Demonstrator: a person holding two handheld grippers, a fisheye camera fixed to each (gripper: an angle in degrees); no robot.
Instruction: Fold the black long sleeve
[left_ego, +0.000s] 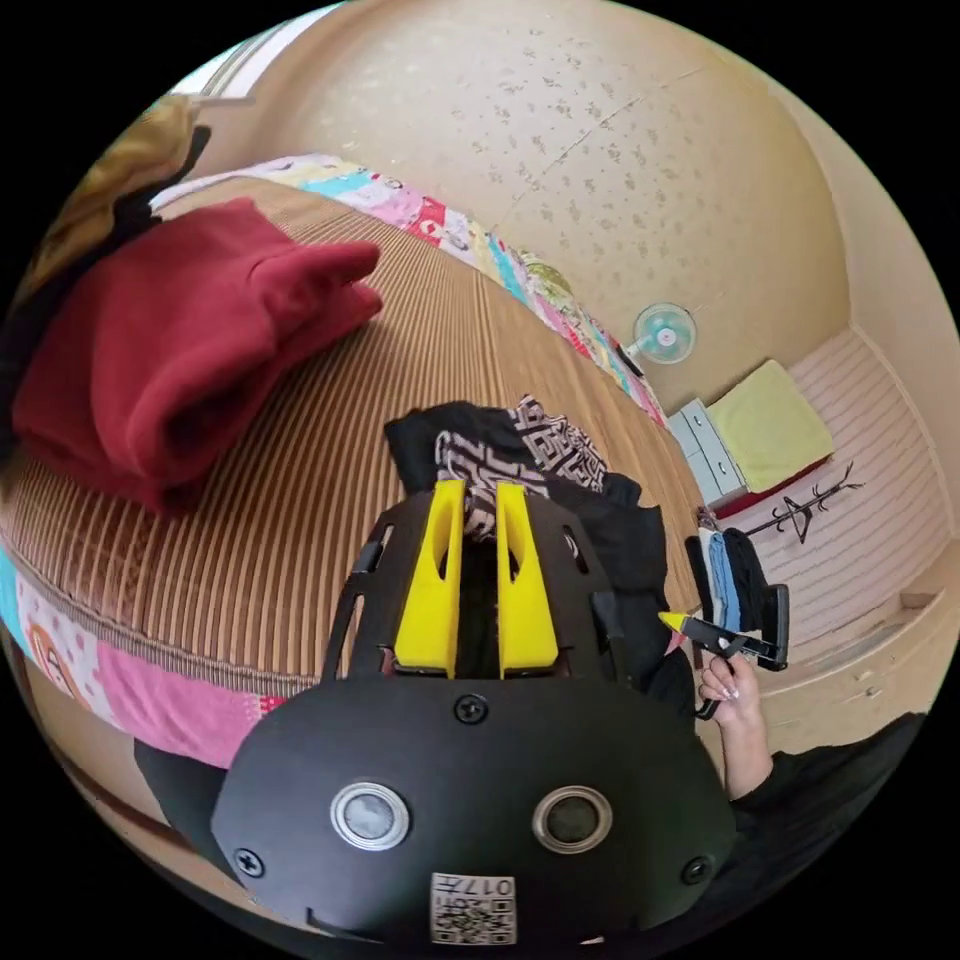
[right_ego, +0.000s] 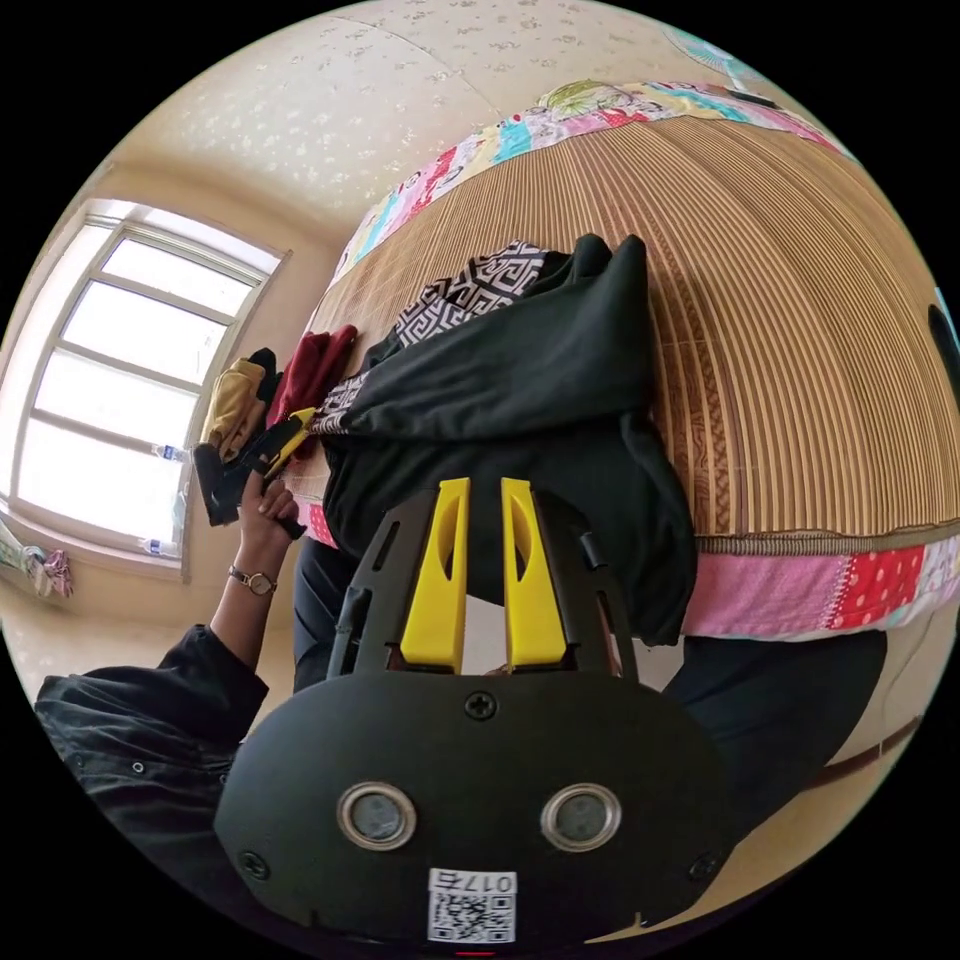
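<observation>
Lay bunched at the mat's (right_ego: 800, 330) near edge, the black top (right_ego: 520, 400), partly draped over the side. Sat just beyond the right gripper (right_ego: 483, 510), nearer than the left gripper (left_ego: 478, 515). Both nearly closed; whether gripping cloth, cannot tell.

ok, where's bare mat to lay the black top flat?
Bare mat runs between the red pile and the black top, and beyond the top toward the patchwork edge. It is crowded at the near edge, where the top bunches up and hangs over.
</observation>
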